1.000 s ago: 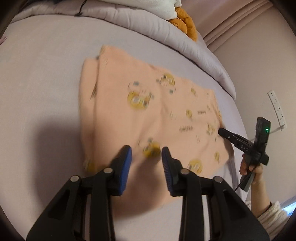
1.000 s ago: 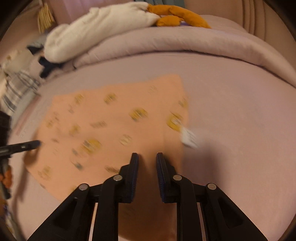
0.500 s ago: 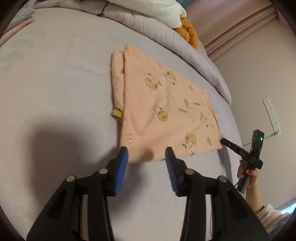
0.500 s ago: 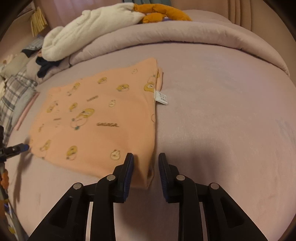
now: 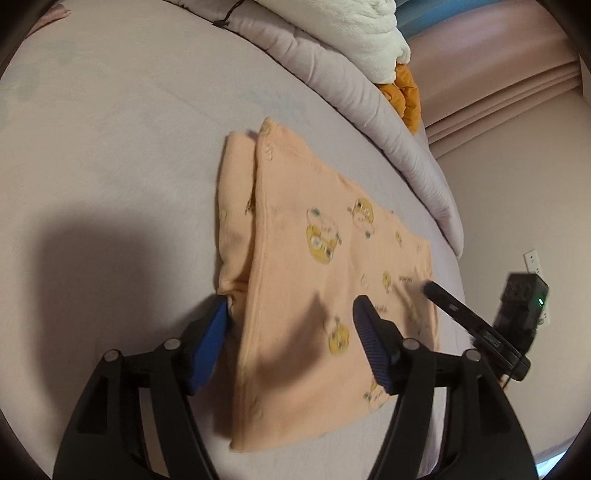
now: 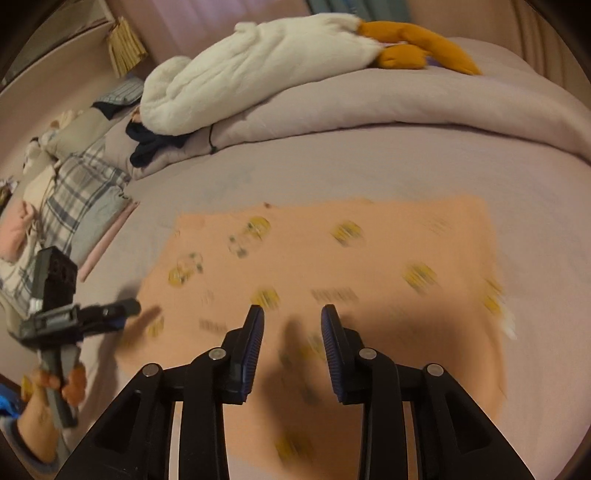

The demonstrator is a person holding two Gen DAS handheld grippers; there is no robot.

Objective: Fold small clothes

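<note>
So from the left wrist camera, the left tool (image 5: pixel 291 325) has its blue pads spread pretty wide and the jaws are opening, with nothing pinched; the peach baby garment (image 5: pixel 317 280) just lies under the gap, flat on the lilac bed sheet (image 5: pixel 110 147). The garment is folded over, a narrower layer sticking out along its left side, and it's printed with little yellow cartoon figures. It sits out in the middle of the bed, this side of the rolled-up duvet (image 5: pixel 332 74) that runs along the far edge, with a white plush toy (image 5: pixel 354 26) on top of that. Off to the right you can see the right tool (image 5: pixel 432 290) poking in over the garment's right edge, a green light glowing on its body. Switching to the right wrist camera, the right tool (image 6: pixel 291 325) is parted a bit, jaws opening too, empty, hovering over the near part of the garment (image 6: pixel 332 258), which is motion-blurred here. The left tool (image 6: pixel 125 308) shows at the left, held by a hand (image 6: pixel 59 380), its tip by the garment's left edge. A plaid folded cloth (image 6: pixel 74 206) lies at the bed's left edge.
</note>
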